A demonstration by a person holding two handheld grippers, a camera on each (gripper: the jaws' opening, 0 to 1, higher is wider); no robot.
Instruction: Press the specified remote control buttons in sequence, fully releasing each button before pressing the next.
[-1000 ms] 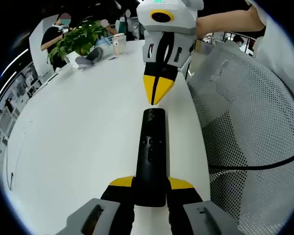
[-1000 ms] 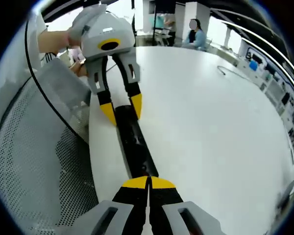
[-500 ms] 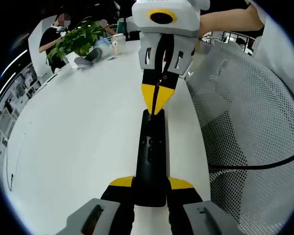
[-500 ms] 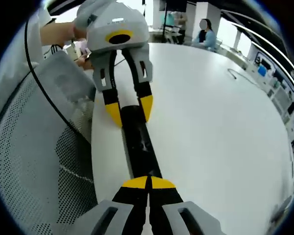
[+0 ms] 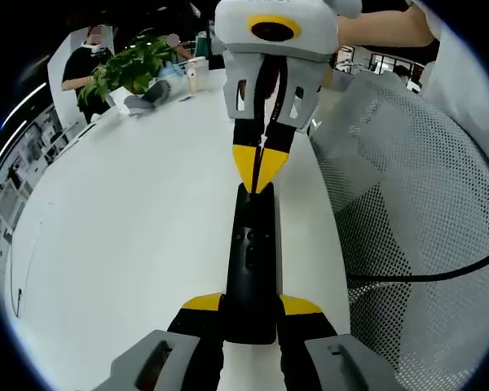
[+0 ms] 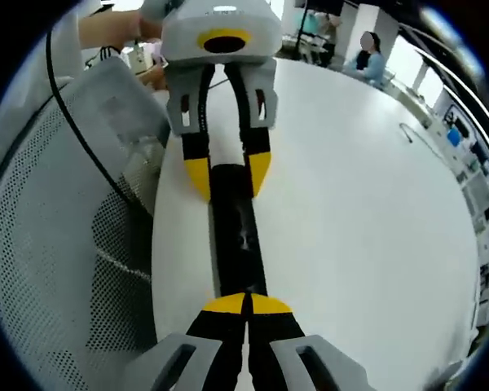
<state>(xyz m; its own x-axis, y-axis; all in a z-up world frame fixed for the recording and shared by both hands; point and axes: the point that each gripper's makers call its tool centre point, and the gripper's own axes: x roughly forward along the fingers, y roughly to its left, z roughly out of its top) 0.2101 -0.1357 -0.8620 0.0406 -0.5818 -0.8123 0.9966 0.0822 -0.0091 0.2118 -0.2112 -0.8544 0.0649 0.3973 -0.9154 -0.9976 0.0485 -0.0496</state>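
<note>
Two grippers: left gripper (image 5: 249, 311) clamps remote (image 5: 251, 269) | right gripper (image 5: 259, 169) tips hide its far end

The left tool (image 5: 250, 308) has its jaws spread wide, while the right tool (image 6: 246, 304) has its jaws pressed together.

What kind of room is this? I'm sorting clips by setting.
Probably an open-plan office or lab: a long white table, a potted plant at its far end, a mesh office chair, and seated people in the background.
</note>
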